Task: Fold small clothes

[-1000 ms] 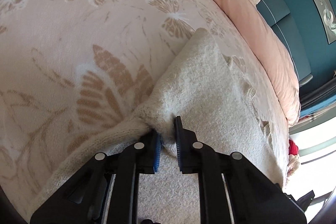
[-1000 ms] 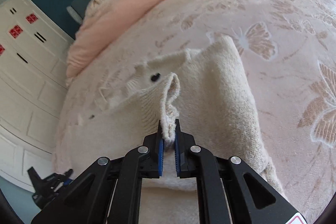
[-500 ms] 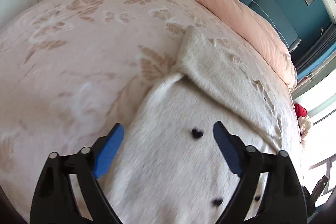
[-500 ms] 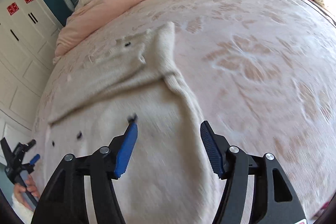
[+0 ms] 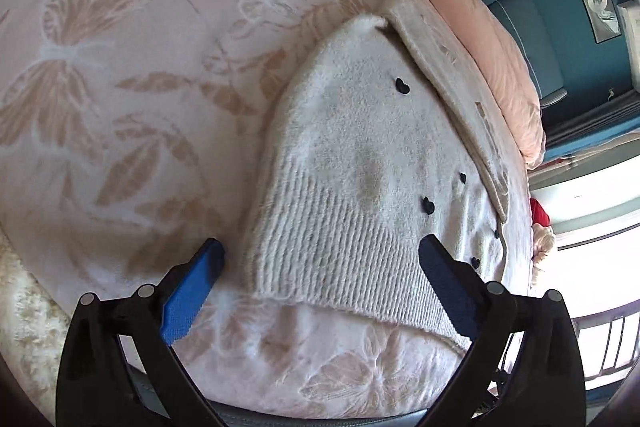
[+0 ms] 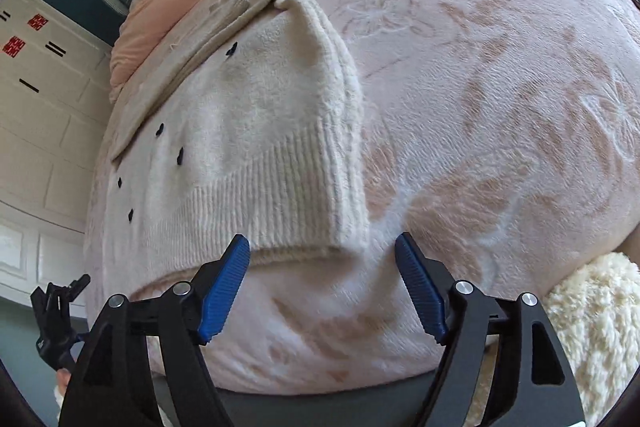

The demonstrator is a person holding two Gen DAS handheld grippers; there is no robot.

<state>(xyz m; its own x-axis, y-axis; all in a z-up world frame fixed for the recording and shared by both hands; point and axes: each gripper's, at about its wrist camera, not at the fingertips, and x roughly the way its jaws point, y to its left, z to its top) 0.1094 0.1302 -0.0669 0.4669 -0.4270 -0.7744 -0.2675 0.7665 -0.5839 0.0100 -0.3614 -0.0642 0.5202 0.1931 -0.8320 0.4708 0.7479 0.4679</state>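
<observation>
A cream knitted cardigan with small dark heart-shaped buttons (image 5: 360, 163) lies flat on the bed with a pink blanket patterned with beige butterflies and leaves (image 5: 120, 75). Its ribbed hem is near the front edge of the bed, and a sleeve is folded over its far side. The left hand-held gripper (image 5: 320, 291) hovers above the hem with its blue pads spreading wide; the hem corner shows between them, but the pads do not press it. The right hand-held gripper (image 6: 322, 287) is also opening, just in front of the other hem corner, holding nothing. A peach duvet (image 5: 472, 27) lies at the far end, perhaps with another garment on it.
</observation>
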